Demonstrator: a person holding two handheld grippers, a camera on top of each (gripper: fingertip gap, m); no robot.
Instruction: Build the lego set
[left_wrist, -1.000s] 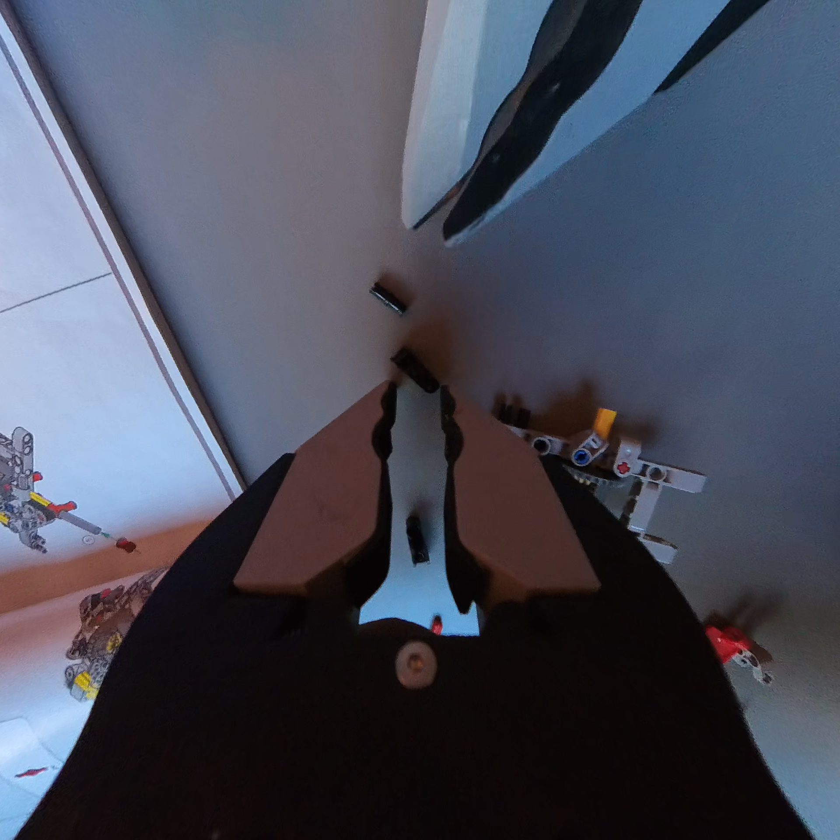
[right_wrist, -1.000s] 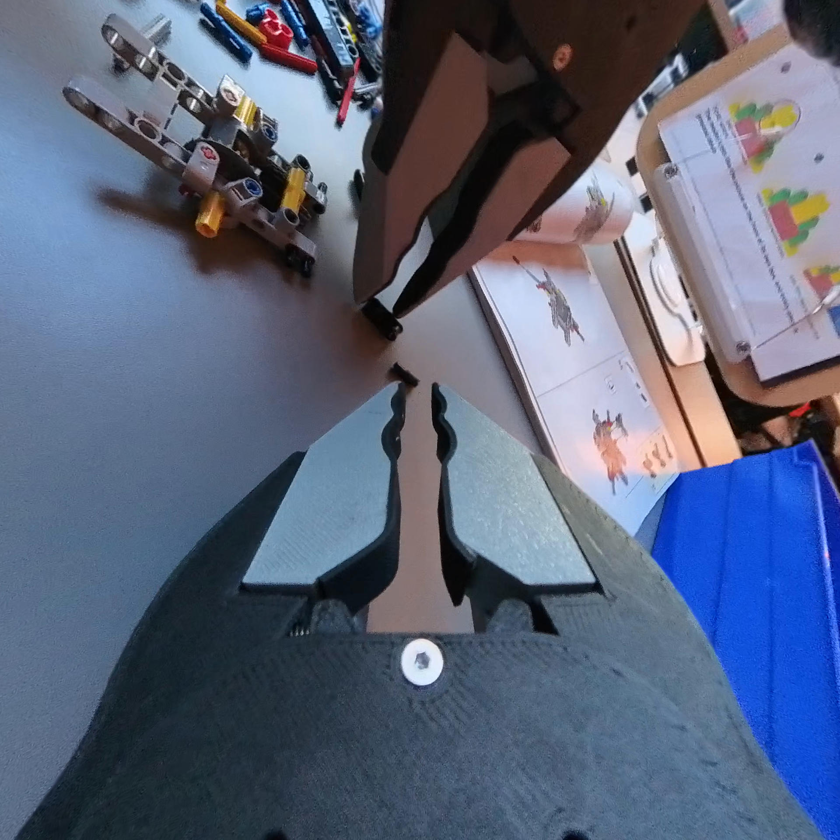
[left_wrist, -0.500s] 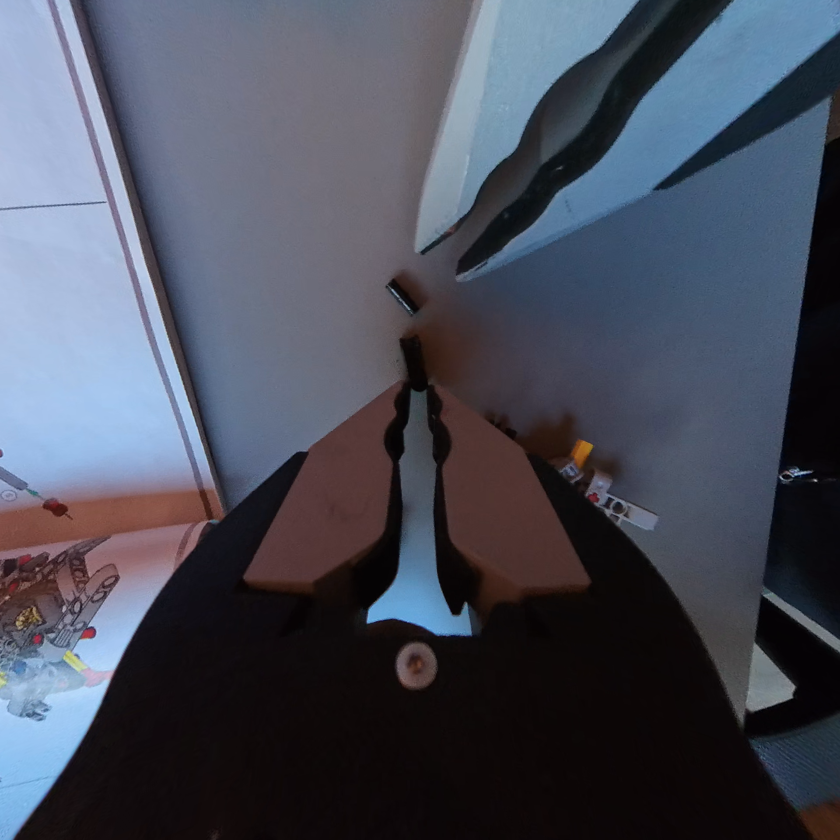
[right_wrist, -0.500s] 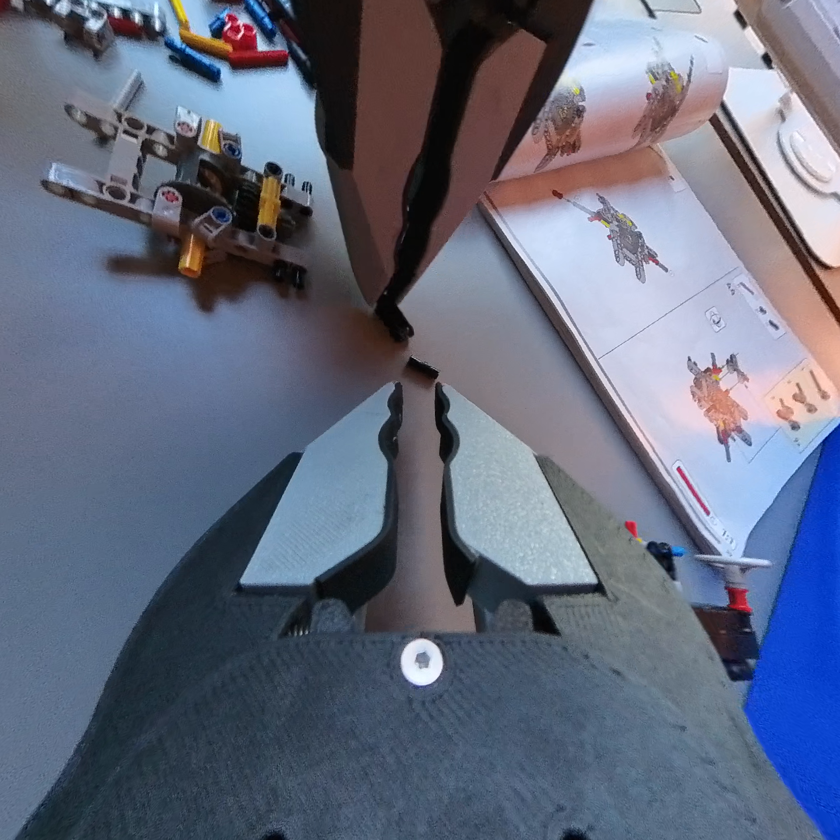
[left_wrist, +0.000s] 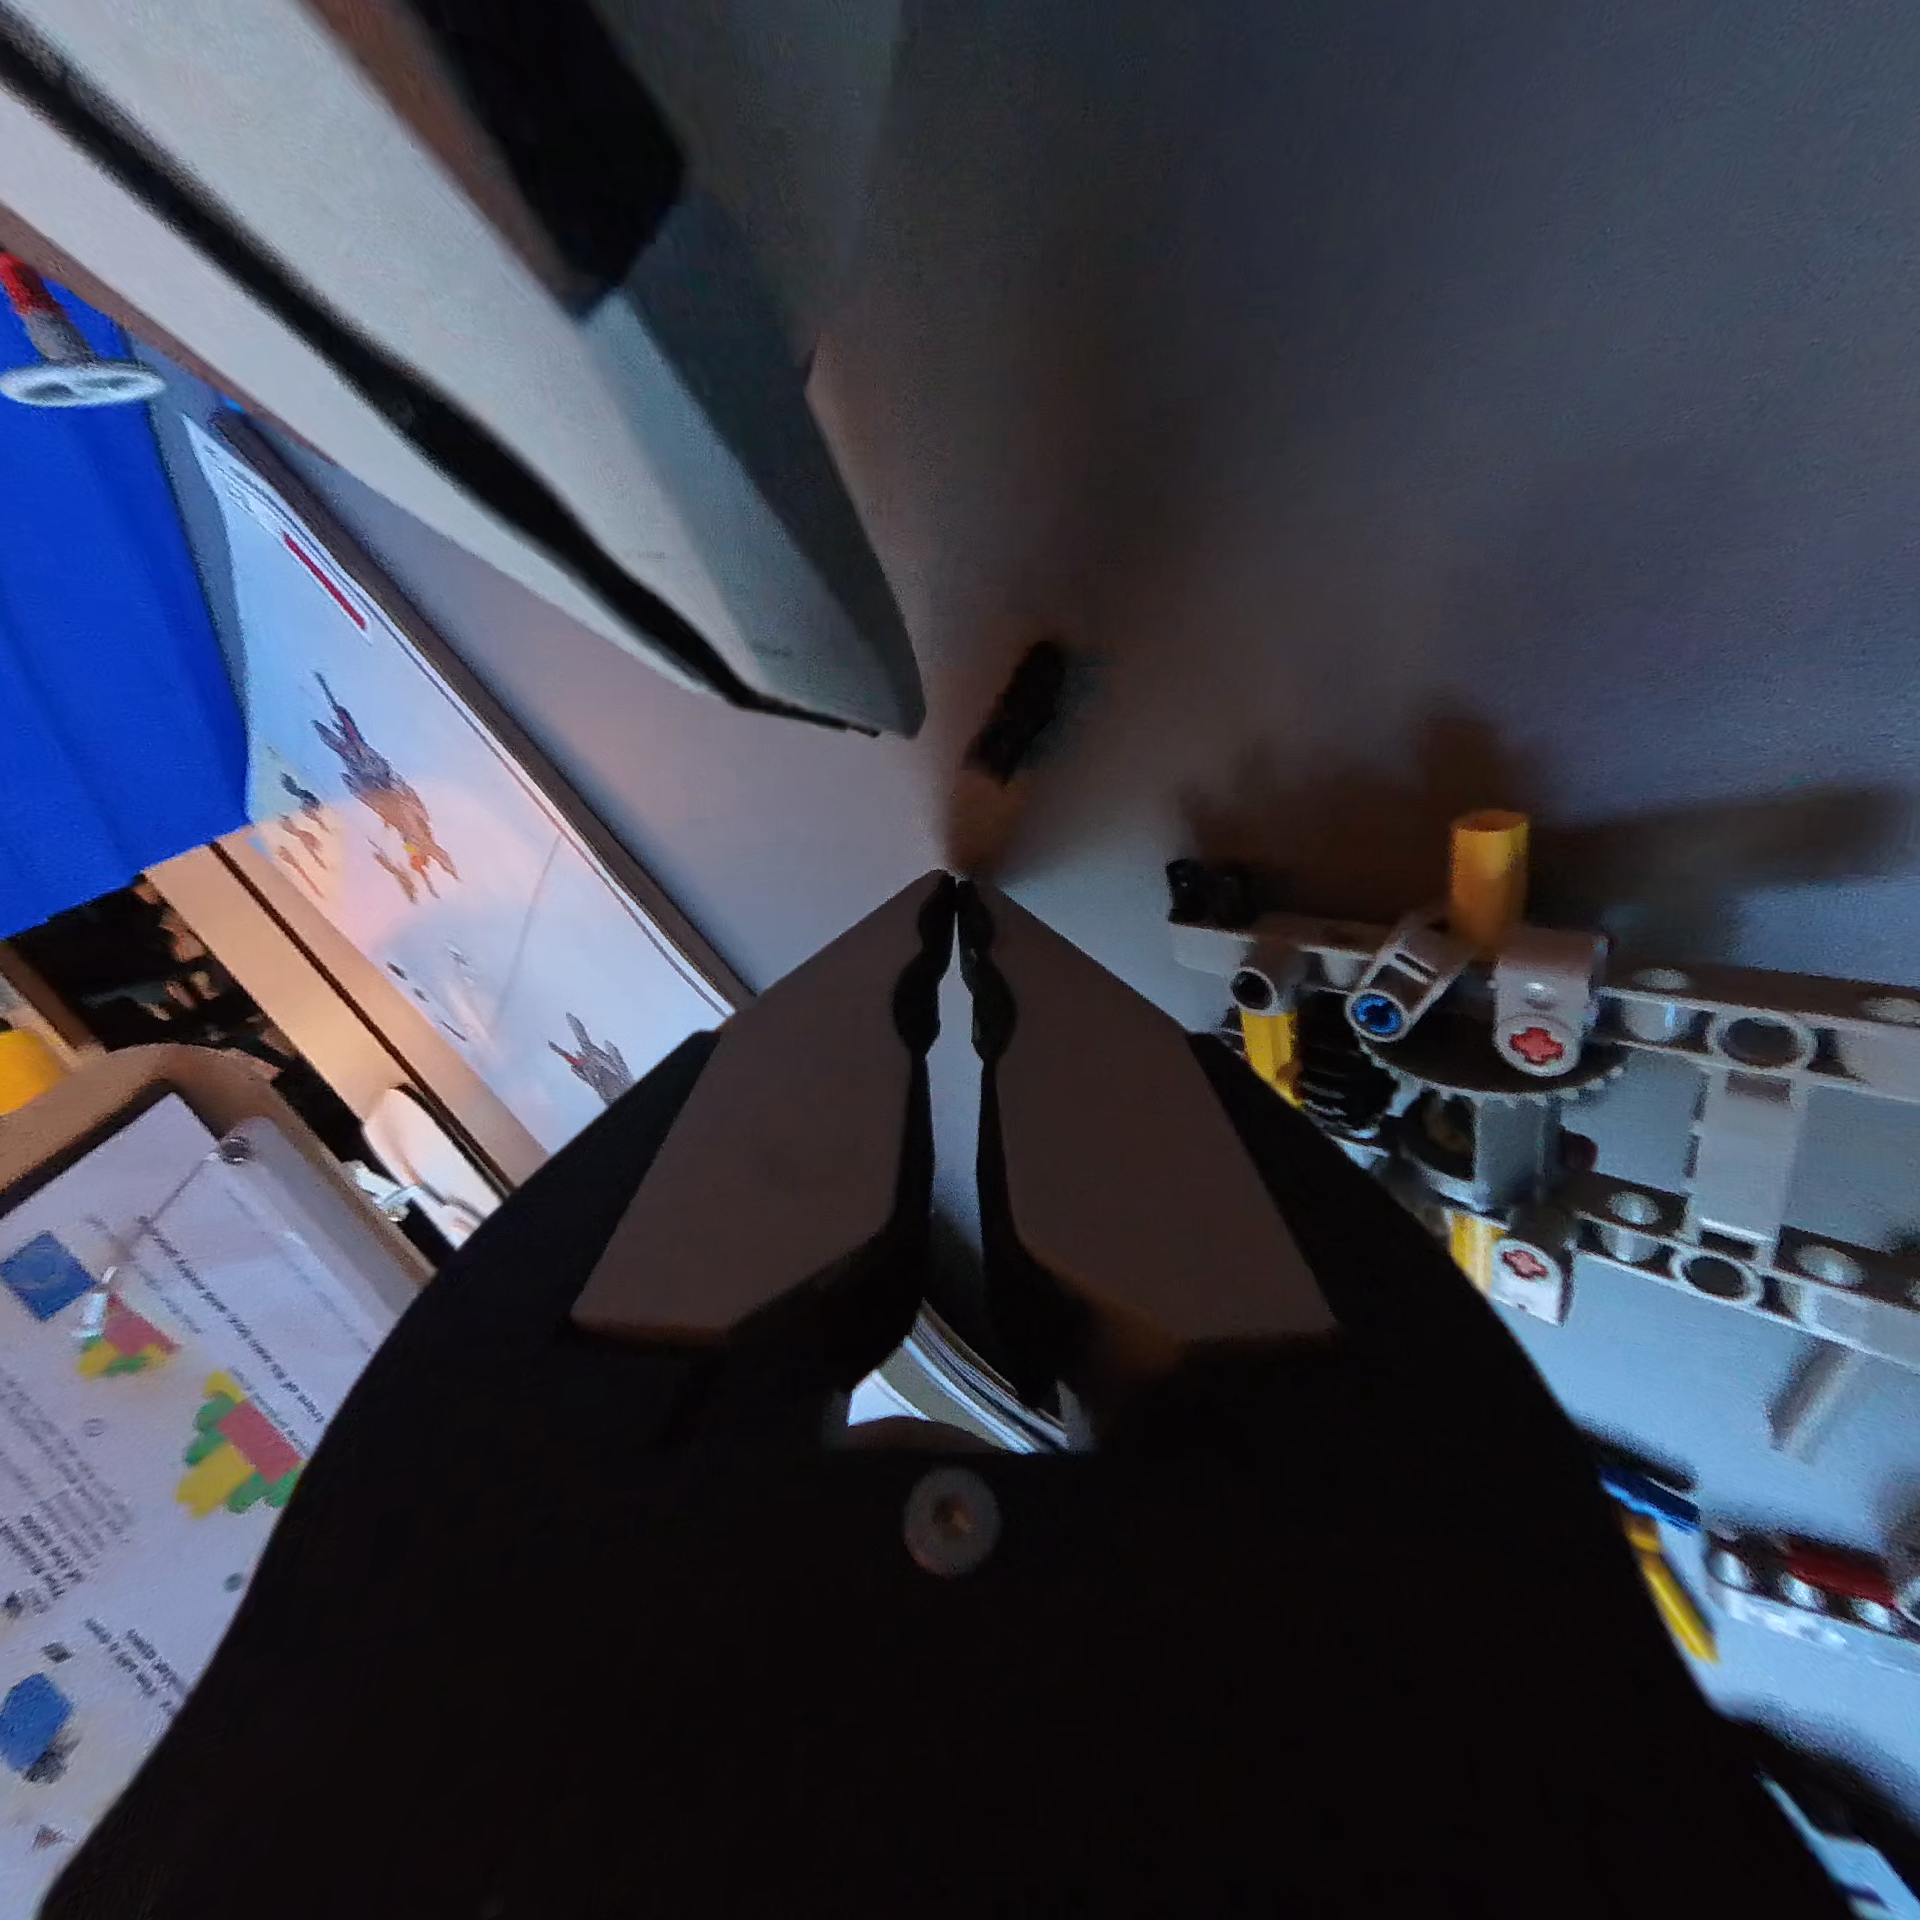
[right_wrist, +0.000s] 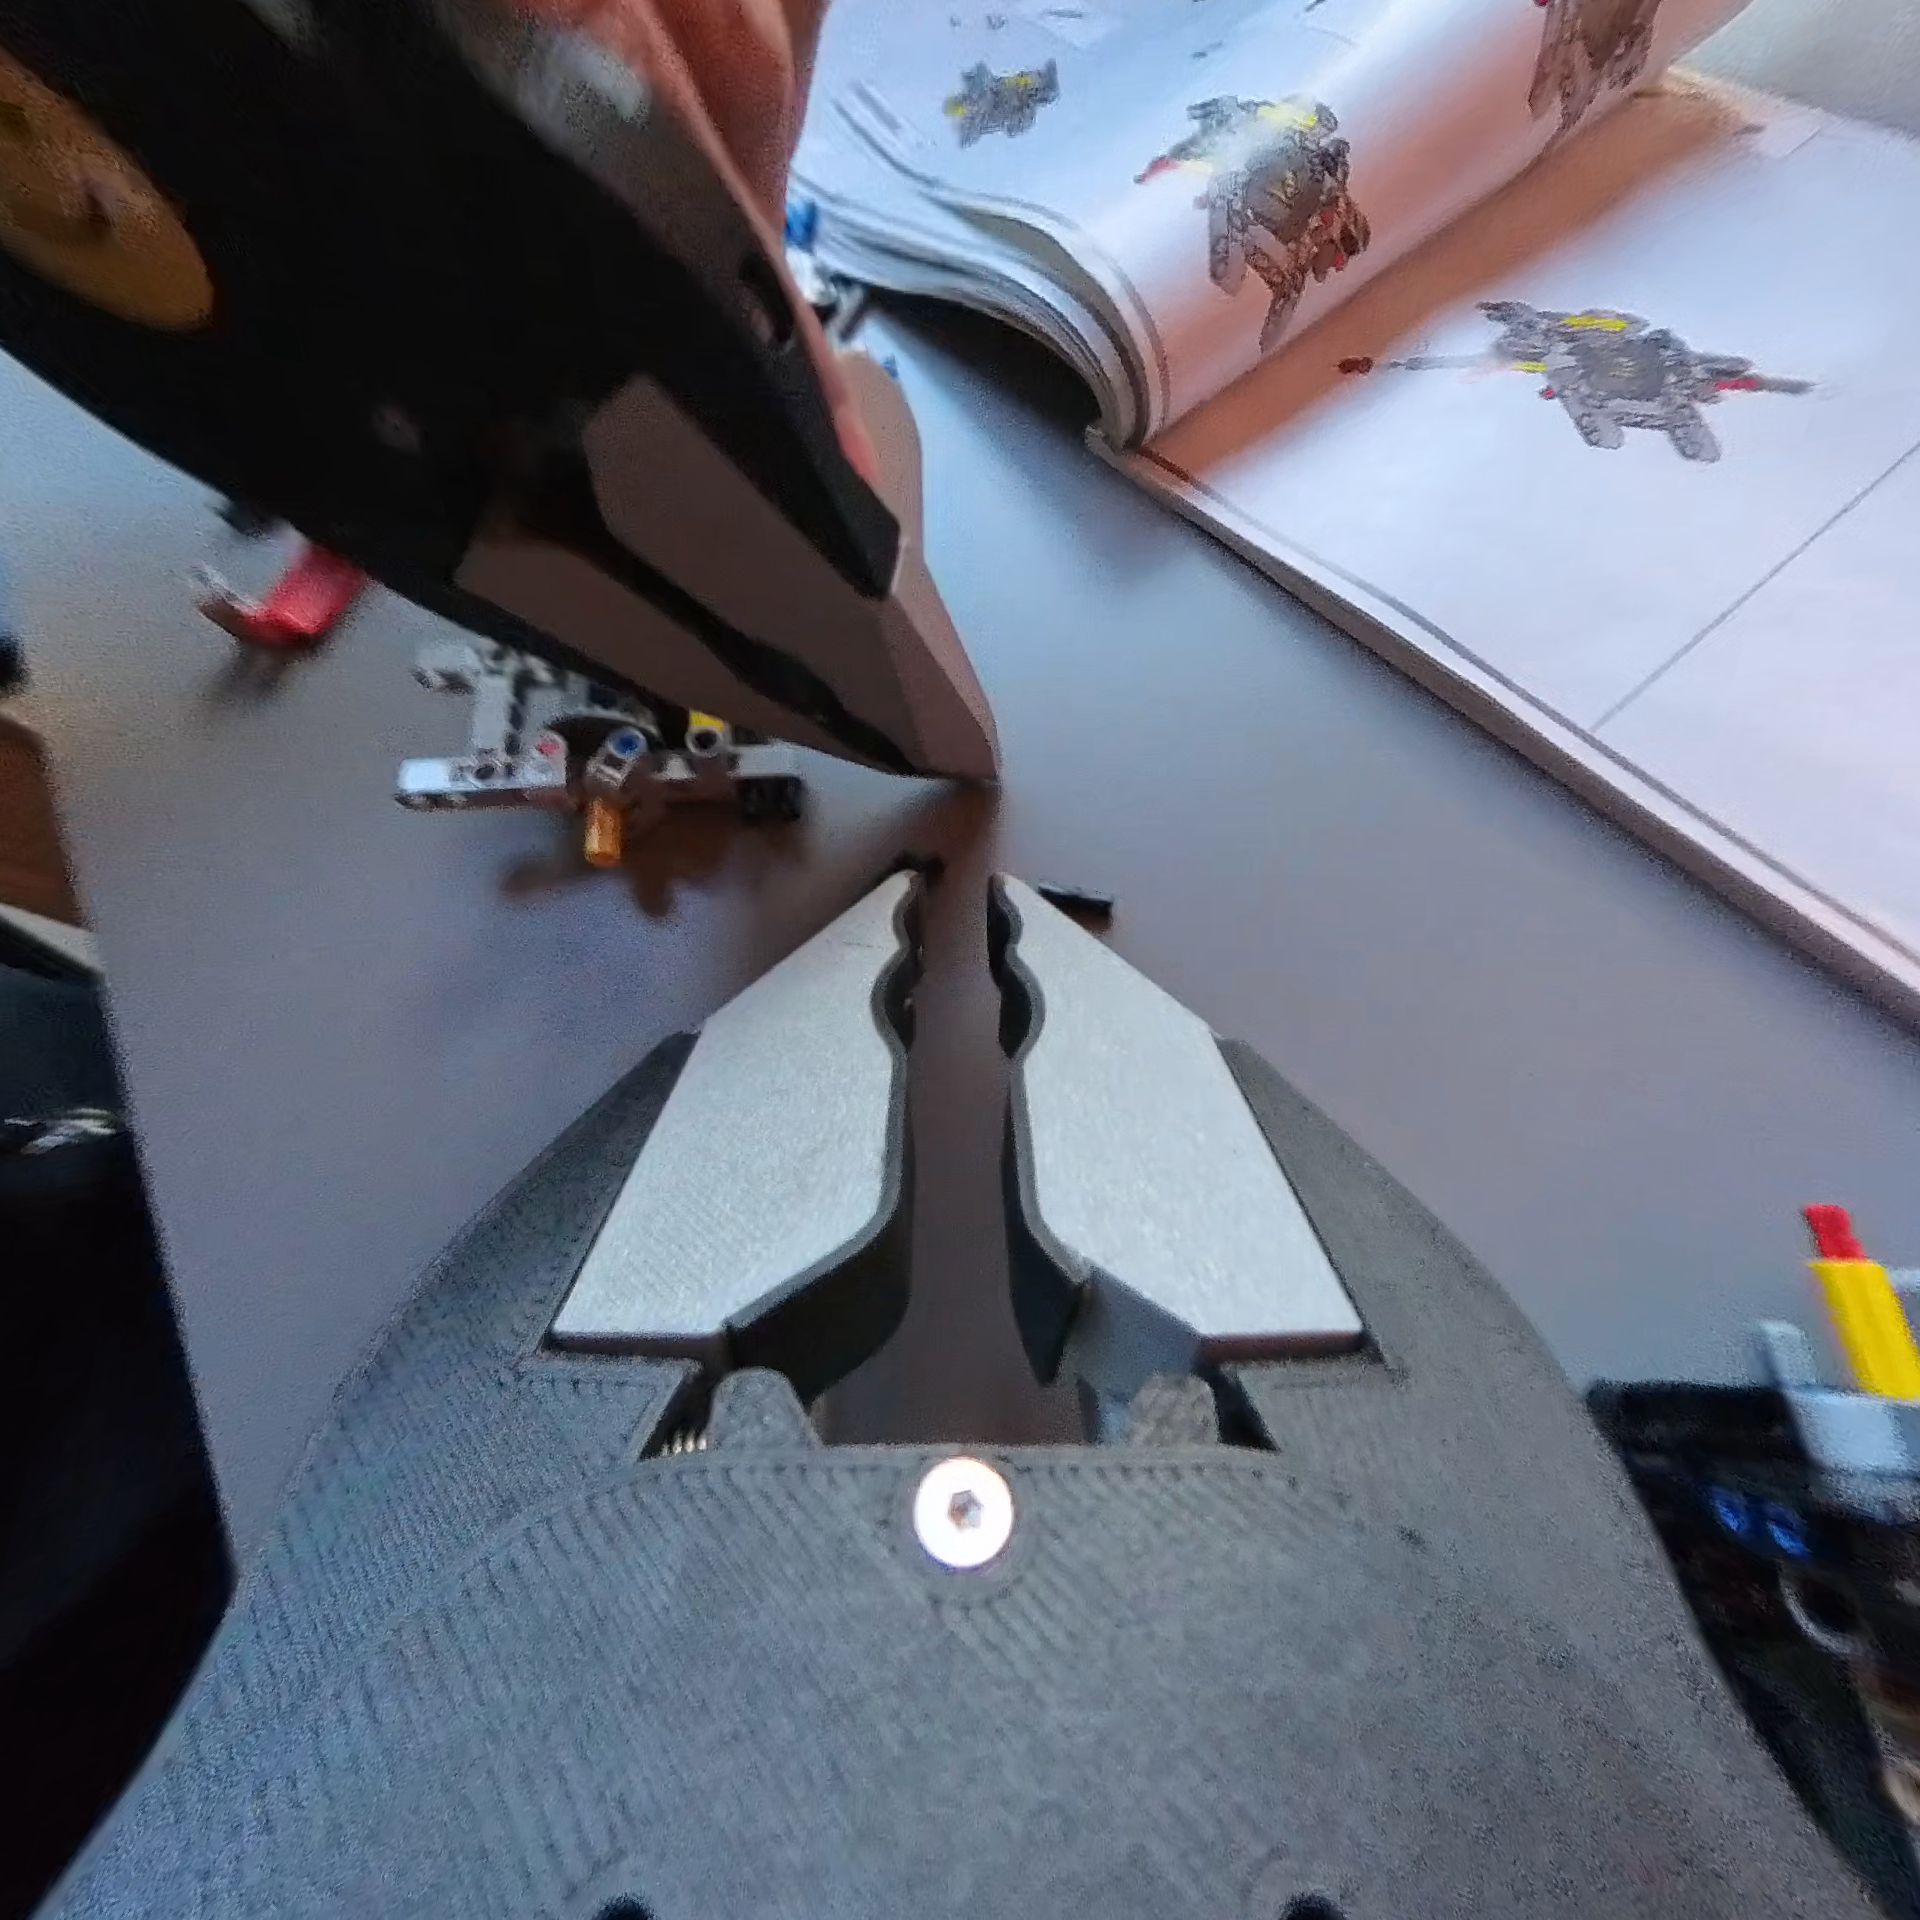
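Since the earlier frames, the left gripper has let go of the small black pin it pinched at its tips, and its brown fingers now meet with nothing between them. That pin, or one like it, lies blurred on the grey tabletop just past the tips, a short black plastic peg at a slant.

From the left wrist view, the right gripper's pale fingers reach in from the upper left, ending close to that peg. A grey toy-brick assembly with a yellow axle, a blue pin and red cross-holes sits close on the right of the left gripper, and a blue bin wall shows at far left beyond an open instruction booklet.

Only the right wrist view shows a second short black peg, lying flat just beside the right gripper's right fingertip. The right gripper's grey fingers stand slightly apart and hold nothing; a dark bit shows at the left tip, too blurred to identify. The left gripper comes down from the upper left there, its closed tips touching or nearly touching the table just ahead. The brick assembly lies farther back on the left.
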